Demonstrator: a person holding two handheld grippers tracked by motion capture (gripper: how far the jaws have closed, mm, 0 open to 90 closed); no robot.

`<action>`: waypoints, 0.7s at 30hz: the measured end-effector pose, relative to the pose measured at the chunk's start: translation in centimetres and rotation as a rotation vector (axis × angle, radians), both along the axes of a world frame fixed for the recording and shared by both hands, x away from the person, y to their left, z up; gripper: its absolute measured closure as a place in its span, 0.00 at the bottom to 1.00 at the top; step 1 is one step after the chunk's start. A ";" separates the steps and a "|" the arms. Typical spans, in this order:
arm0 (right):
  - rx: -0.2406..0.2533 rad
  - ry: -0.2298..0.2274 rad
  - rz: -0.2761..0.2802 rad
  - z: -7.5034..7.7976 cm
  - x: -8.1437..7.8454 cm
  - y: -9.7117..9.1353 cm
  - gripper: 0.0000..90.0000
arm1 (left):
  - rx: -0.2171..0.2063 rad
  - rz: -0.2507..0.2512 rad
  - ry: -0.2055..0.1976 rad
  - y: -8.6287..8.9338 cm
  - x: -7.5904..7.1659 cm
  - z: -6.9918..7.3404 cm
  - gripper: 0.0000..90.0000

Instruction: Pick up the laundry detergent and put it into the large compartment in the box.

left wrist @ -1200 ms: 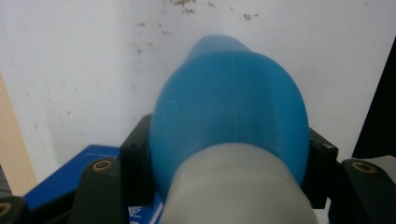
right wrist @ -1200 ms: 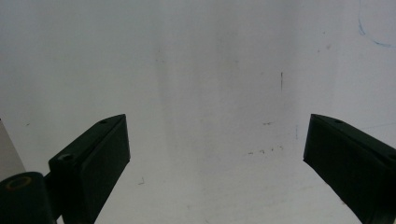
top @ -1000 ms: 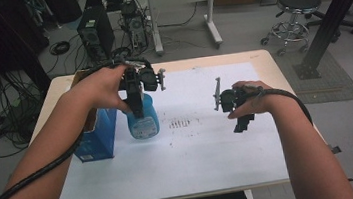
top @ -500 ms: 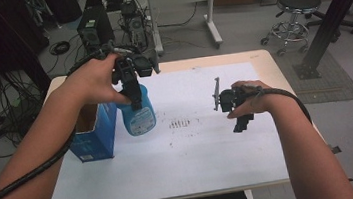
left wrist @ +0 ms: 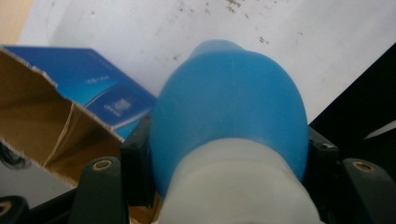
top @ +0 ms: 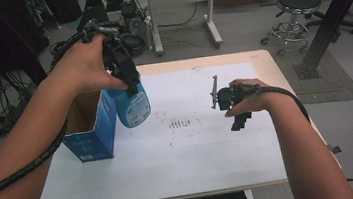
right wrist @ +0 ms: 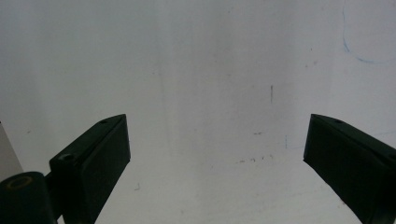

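At ten o'clock on the table [top: 261,64], my left gripper [top: 130,84] is clamped on the blue bottle [top: 132,107], grabbing it near the pale neck; jaws pressed on both sides, seen close in the left gripper view, where the bottle [left wrist: 229,107] bulges out between them. Bottle hangs upright off the white sheet [top: 172,165], just beside the open blue carton [top: 90,132], which sits at nine o'clock with its torn cardboard flap [left wrist: 51,116] up. Bottle is clear of the carton, not inside it. My right gripper [top: 237,117] sits at three o'clock over the sheet, well apart from the bottle, jaws spread wide with nothing between them; the right gripper view shows bare white sheet [right wrist: 210,93] in the gap. Small dark speckles [top: 180,124] mark the sheet at centre, between both grippers.
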State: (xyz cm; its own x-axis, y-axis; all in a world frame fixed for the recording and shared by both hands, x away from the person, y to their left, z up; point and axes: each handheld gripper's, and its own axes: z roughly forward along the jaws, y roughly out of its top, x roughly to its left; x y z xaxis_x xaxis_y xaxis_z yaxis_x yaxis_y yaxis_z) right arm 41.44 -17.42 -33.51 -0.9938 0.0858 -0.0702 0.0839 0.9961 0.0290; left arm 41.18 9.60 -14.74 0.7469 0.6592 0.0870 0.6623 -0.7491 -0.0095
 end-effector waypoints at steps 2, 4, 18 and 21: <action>0.002 -0.001 0.005 0.0 0.0 0.2 0.08 | 0.001 0.036 -0.005 0.1 0.1 0.4 0.42; 0.002 -0.004 0.007 0.1 0.0 0.2 0.08 | -0.001 0.059 -0.008 0.4 0.2 0.8 0.42; 0.004 -0.006 0.014 0.1 0.1 0.5 0.08 | -0.072 0.265 -0.011 3.2 0.5 4.3 0.42; 0.005 -0.006 0.013 0.3 0.1 0.7 0.08 | -0.064 0.307 -0.015 3.9 0.6 5.0 0.42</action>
State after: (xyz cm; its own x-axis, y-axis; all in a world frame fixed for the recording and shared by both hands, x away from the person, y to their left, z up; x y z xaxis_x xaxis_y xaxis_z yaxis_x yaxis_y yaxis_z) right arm 41.54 -16.75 -33.23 -0.9945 0.0733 -0.0755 0.0708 0.9969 0.0343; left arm 41.75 13.52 -9.71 0.5112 0.8582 0.0472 0.8573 -0.5131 0.0428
